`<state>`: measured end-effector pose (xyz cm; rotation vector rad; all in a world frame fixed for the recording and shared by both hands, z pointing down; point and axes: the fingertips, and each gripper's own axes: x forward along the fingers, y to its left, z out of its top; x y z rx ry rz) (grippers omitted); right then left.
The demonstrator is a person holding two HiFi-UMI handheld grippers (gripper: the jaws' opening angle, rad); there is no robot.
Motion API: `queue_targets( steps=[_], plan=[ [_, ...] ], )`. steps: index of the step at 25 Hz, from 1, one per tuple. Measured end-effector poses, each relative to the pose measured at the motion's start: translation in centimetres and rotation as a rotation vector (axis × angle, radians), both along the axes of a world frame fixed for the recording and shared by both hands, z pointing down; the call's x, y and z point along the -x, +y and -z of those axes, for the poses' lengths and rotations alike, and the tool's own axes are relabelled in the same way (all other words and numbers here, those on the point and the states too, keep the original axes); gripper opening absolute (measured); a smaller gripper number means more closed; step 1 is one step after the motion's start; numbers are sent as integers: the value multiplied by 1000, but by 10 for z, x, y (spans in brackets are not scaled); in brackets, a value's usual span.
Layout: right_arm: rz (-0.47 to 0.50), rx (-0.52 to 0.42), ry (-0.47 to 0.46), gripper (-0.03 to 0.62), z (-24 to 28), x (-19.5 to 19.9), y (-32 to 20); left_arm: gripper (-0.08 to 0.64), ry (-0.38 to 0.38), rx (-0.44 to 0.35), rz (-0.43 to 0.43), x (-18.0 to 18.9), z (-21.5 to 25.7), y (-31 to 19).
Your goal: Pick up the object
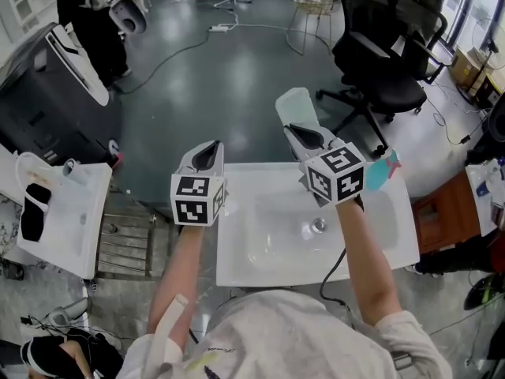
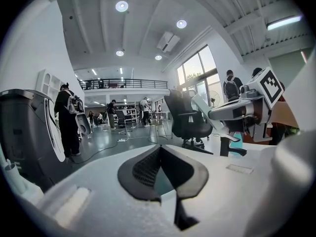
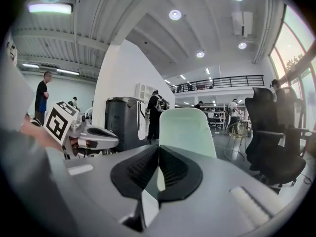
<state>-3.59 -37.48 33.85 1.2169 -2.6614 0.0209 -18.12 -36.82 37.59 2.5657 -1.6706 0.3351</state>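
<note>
A flat pale-green plastic piece (image 1: 297,106) stands up out of my right gripper (image 1: 306,135), which is shut on its lower end and held above the white sink's (image 1: 237,268) back edge. In the right gripper view the same piece (image 3: 188,131) rises just past the dark pads (image 3: 177,168) of the right gripper (image 3: 159,156). My left gripper (image 1: 207,155) hovers at the sink's back left corner, its jaws together with nothing in them. The left gripper (image 2: 160,156) points level across the room. Off to its right is the right gripper (image 2: 223,113).
A teal object (image 1: 383,169) lies on the sink's right back corner. The basin has a drain (image 1: 319,226). A black office chair (image 1: 379,69) stands beyond. A white side table (image 1: 71,227) and a dark machine (image 1: 47,105) are at the left. People stand in the background.
</note>
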Motion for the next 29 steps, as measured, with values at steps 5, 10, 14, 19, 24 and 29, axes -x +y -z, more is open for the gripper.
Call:
queue_targets(
  steps=[5,10,14,19,24,29],
  plan=[
    [-57,-1,-97,9,5,-12,4,0,3,-1,21,9,-2,4],
    [-72,5,-121,9,4,-13,4,0,11,-8,33,15,0,5],
    [-76,11,-136,9,4,-12,3,0,9,-4,36,17,0,5],
    [-78,15,-141,9,2,-14,4,0,11,-5,36,18,-1,5],
    [-79,21,-136,9,2,-14,4,0,12,1,29,15,-1,4],
    [-69,18,-122,9,0,-14,5,0,11,-1,26,13,-2,4]
  ],
)
